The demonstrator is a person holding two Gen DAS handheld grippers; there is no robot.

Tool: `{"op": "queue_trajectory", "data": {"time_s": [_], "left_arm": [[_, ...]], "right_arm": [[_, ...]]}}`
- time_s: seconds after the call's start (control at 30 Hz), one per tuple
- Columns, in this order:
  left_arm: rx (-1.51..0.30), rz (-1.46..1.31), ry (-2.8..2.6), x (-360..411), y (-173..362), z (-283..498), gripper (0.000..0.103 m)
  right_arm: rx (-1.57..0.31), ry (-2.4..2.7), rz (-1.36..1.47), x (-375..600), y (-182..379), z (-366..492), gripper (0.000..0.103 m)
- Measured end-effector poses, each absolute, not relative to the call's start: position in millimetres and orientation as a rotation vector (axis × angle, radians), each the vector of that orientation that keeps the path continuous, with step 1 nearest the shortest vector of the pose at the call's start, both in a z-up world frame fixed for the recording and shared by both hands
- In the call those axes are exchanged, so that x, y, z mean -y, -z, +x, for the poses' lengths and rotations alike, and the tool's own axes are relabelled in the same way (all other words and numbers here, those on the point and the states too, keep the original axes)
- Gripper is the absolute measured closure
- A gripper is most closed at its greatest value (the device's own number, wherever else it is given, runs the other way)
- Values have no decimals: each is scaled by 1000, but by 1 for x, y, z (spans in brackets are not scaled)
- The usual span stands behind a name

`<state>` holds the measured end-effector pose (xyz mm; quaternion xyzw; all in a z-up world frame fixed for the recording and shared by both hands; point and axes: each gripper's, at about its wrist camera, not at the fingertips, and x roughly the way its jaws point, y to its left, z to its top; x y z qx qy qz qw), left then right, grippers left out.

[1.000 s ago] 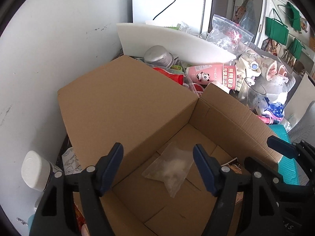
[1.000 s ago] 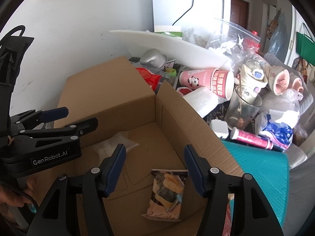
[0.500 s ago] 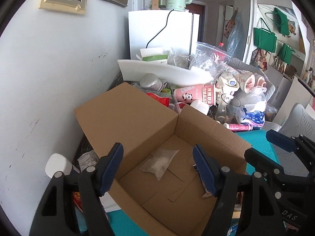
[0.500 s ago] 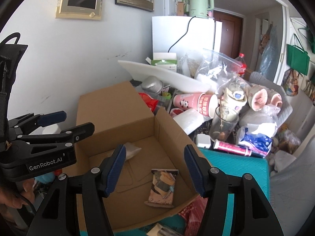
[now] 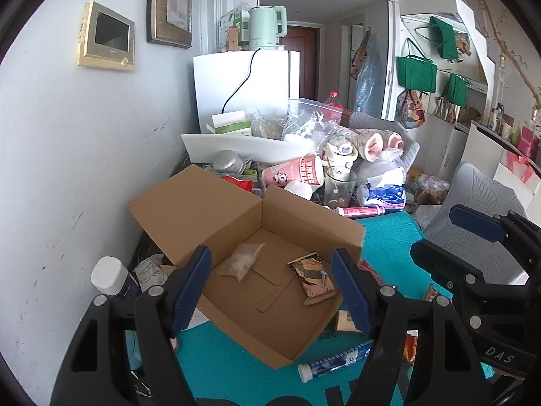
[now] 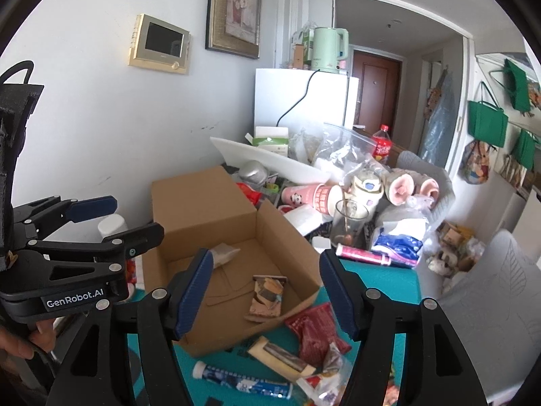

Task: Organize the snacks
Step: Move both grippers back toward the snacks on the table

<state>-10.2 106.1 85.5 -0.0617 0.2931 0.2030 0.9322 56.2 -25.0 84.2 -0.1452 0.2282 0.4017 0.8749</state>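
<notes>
An open cardboard box (image 5: 304, 223) (image 6: 203, 209) stands on the teal mat. Inside lie a clear bag of pale snack (image 5: 241, 262) (image 6: 225, 253) and a printed snack packet (image 5: 316, 279) (image 6: 267, 296). My left gripper (image 5: 272, 291) is open and empty, above the box's near side. My right gripper (image 6: 265, 292) is open and empty, above the box's front right. In front of the box lie a red snack packet (image 6: 314, 330), a wrapped bar (image 6: 280, 358) and a blue tube (image 6: 241, 380) (image 5: 334, 362). The left gripper also shows in the right wrist view (image 6: 91, 223).
Behind the box is a clutter pile: pink paper cups (image 5: 294, 172), a glass (image 5: 338, 186), plastic bags, a pink tube (image 5: 361, 210) and a white tray (image 5: 243, 145). A white bottle (image 5: 110, 277) stands left of the box by the wall. A grey chair (image 5: 480, 203) is right.
Both grippers have pulled back and up from the box, so the whole box, the mat and the loose snacks in front have come into view. Both stay open.
</notes>
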Motion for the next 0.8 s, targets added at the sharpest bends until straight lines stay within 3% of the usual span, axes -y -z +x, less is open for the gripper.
{"op": "queue_trajectory", "data": {"time_s": [0.13,0.8], "left_arm": [[-608,-114,-365,-81,-80,-22,24],[-666,-102,-175,-20,-27,-57,24]], "right_arm": [[-470,-814,-303,50,-81,40,36],[-558,-739,-237,127,-26,2,30]]}}
